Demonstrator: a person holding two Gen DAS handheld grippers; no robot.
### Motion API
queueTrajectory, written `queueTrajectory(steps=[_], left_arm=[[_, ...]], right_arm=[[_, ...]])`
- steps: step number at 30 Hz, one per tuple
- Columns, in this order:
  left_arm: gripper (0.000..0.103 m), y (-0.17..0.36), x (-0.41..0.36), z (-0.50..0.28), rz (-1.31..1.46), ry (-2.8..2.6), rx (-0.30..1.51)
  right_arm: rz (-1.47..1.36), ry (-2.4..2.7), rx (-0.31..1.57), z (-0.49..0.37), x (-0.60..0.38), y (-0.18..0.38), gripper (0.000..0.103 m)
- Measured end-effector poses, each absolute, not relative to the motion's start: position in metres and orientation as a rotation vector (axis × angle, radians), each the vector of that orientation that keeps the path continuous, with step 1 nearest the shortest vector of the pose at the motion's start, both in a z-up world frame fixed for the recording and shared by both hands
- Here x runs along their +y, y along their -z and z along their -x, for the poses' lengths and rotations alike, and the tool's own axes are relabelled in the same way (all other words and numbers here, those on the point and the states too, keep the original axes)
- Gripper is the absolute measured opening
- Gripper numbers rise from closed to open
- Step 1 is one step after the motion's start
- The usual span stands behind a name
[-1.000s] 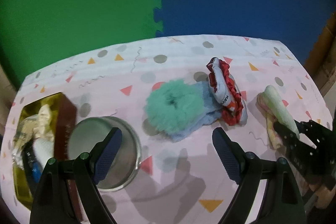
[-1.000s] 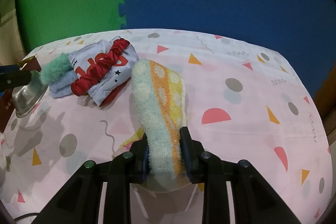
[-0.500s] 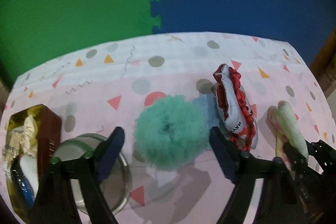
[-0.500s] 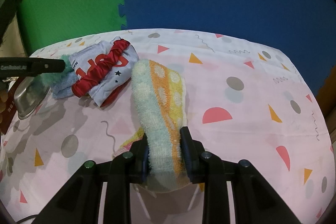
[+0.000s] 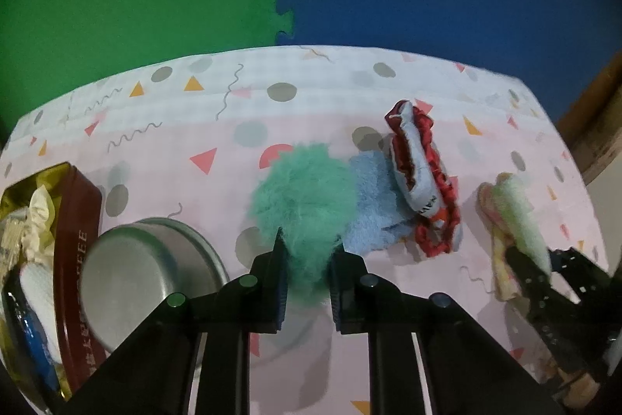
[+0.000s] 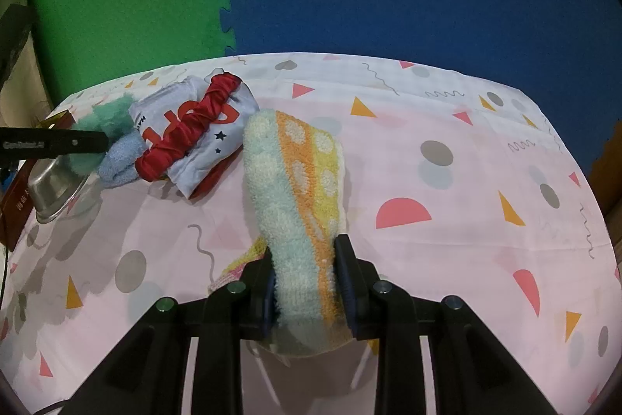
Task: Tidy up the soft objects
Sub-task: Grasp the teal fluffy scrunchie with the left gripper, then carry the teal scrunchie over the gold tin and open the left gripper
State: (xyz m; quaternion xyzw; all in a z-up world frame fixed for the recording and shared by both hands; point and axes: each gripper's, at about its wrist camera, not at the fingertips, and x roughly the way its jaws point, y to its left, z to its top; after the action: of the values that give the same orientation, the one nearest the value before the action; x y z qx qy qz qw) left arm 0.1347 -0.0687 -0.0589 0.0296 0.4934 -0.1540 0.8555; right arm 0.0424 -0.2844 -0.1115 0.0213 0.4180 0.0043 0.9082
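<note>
Your left tongs [image 5: 307, 275] are closing on the green fluffy ball [image 5: 303, 197], its near tuft already pinched between the blue pads, jaws narrow. Your right tongs [image 6: 305, 282] are clamped narrow on the striped terry sock [image 6: 291, 189], which drapes forward over the surface [image 6: 447, 220].

The risk on the left is that you have only fluff: the pads bite the ball's near edge, not its middle, so a quick lift could let the fibres slide out and drop it. The blue fuzzy cloth [image 5: 373, 201] touches the ball on its right and may drag along, disturbing the red-and-grey bundle [image 5: 423, 181] lying against it. On the right, the sock's free end rests on the surface near that same bundle and could sweep it as you carry.

Just left of the ball stands the metal bowl [image 5: 147, 279], and beyond it the red tin [image 5: 77, 259] with things already in it; a wide swing of the left tongs could knock the bowl.
</note>
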Motion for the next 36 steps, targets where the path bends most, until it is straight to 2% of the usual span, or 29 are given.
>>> queueTrajectory(steps=[19, 36], left_arm=[[0.015, 0.009, -0.045, -0.094, -0.025, 0.332, 1.010], [0.015, -0.023, 0.071, -0.084, 0.021, 0.076, 0.948]], right_arm=[[-0.050, -0.011, 0.862, -0.042, -0.284, 0.112, 0.028], [-0.044, -0.008, 0.861, -0.042, -0.284, 0.112, 0.028]])
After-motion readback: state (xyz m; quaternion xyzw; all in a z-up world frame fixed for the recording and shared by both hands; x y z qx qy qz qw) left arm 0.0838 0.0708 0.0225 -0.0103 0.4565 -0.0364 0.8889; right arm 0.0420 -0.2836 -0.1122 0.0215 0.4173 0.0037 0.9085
